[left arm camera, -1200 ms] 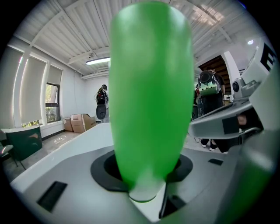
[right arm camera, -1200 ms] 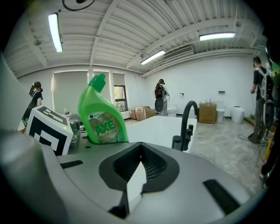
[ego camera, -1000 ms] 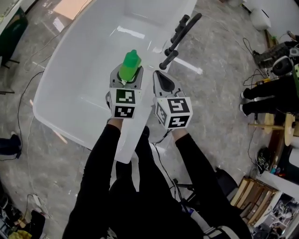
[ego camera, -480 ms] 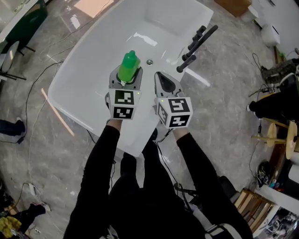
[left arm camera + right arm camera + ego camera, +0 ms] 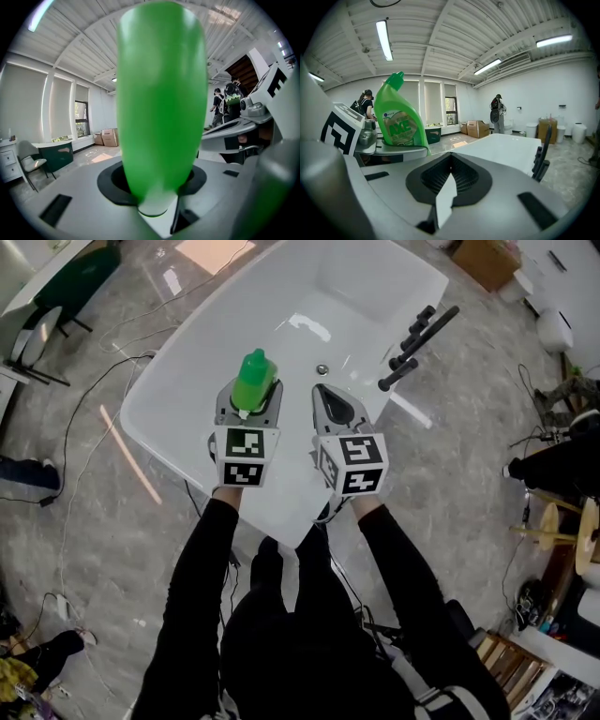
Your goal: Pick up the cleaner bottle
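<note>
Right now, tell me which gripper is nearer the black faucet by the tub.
Right. The right gripper sits just down-left of the faucet; the left gripper, clamping the cleaner bottle, is farther left.

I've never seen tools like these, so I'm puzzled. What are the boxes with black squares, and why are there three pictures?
A person stands over a white bathtub, holding a grabbing tool in each hand. The patterned cubes are part of those tools. The head view comes from a camera on the person's head, looking down. The two gripper views come from cameras riding on each tool, looking along its fingers. The left gripper holds a green cleaner bottle between its fingers. The right gripper holds nothing, with its fingers together. A black tap stands at the tub's edge.
</note>
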The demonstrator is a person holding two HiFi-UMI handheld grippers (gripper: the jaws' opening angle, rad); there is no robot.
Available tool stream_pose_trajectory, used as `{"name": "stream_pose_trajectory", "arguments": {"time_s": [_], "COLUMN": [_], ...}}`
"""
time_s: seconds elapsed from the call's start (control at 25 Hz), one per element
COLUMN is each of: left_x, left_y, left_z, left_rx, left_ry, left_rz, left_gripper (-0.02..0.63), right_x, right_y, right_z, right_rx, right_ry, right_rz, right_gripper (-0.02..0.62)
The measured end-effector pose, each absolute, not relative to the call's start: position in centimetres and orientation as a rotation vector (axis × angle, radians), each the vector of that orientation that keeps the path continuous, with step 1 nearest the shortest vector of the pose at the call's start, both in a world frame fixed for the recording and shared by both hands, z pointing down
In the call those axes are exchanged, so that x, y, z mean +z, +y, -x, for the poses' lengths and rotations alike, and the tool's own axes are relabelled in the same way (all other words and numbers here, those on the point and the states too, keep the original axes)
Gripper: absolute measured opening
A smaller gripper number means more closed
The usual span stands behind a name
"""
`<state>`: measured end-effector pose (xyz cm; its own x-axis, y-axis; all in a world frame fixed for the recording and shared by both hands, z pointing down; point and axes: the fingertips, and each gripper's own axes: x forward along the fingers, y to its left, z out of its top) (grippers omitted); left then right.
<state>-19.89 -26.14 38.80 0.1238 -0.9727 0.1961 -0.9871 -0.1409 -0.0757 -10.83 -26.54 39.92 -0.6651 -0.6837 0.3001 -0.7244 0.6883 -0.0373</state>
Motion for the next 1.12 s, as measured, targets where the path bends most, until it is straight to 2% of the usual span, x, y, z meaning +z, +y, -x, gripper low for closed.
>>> {"name": "stream_pose_trajectory", "arguments": {"time_s": [0.56,1.12], "left_x": [39.6,40.8], "left_y": [-20.8,-16.4], "left_z": [24.6,25.7], "left_rx": [0.310,0.339], "left_ry": [-2.053,-2.015], "left_rz": [-2.223,-2.217], "left_gripper": [0.195,0.196], "right_x": [40.2,41.1], "right_y": [-22.7,-19.3], "right_z": [15.9,17.7], "right_rx": [0.204,0.233], "right_ry": [-2.666,-2.671], "right_rz": [-1.029,-0.975], "right_gripper": [0.002,0.002]}}
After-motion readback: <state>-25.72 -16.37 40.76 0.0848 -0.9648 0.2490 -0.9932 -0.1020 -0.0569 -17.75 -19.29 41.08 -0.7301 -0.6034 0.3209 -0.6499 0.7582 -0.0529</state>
